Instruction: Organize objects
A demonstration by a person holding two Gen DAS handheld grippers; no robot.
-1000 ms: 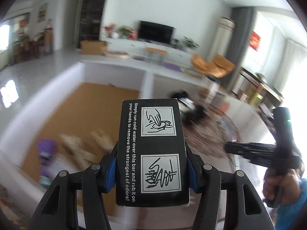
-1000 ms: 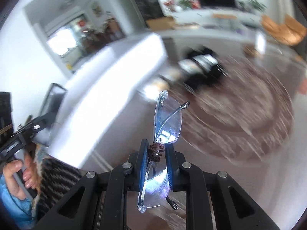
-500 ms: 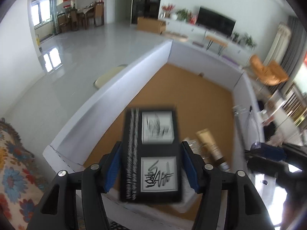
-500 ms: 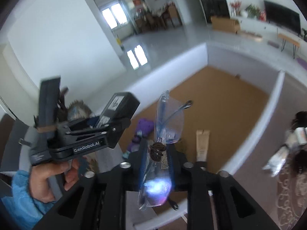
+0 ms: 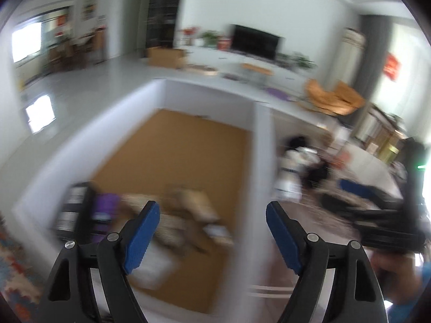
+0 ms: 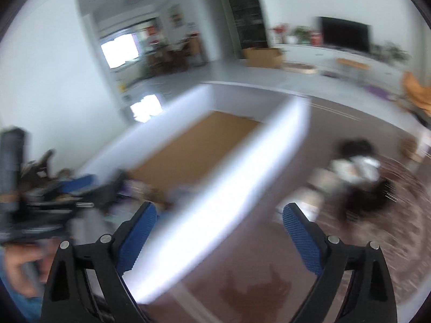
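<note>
Blue-padded left gripper [image 5: 212, 222] and right gripper [image 6: 219, 224] both opening wide, nothing between jaws; blurred black box [image 5: 74, 211] lower left inside white bin [image 5: 258, 134], items pile [image 5: 304, 161] centre right.

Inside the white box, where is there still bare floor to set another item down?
The far half of the box, brown floor up to its back wall and right wall, is bare. The near-left corner is crowded: a black packet, a purple item and blurred tan things.
</note>
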